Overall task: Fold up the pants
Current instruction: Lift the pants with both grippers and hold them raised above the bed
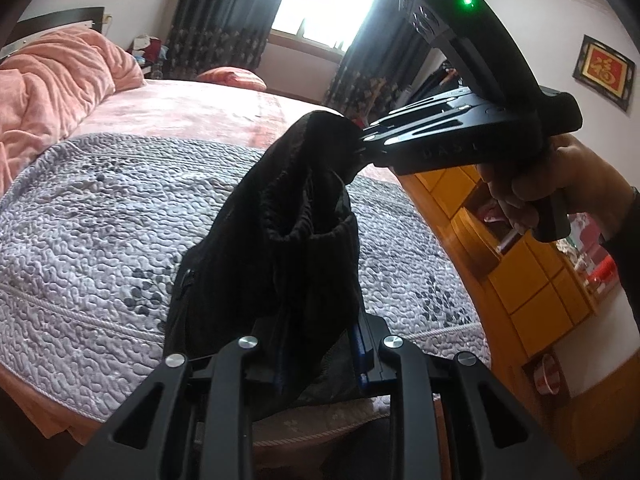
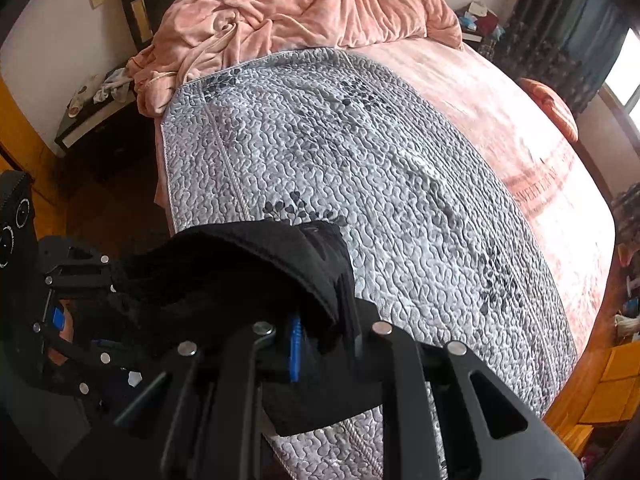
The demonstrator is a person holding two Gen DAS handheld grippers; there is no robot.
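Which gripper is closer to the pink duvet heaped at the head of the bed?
Left, though only by a little. The left gripper holds the black pants on the side towards the pink duvet. The right gripper grips the waistband on the far side from it.

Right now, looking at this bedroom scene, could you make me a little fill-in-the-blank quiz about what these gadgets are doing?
1. Both hand-held grippers, left and right, are clamped on a pair of ____ pants.
2. The pants hang over a quilt whose colour is ____.
3. A bunched blanket near the headboard is ____ in colour.
4. The small light glowing on the right hand-held gripper is ____.

Missing words: black; grey; pink; green
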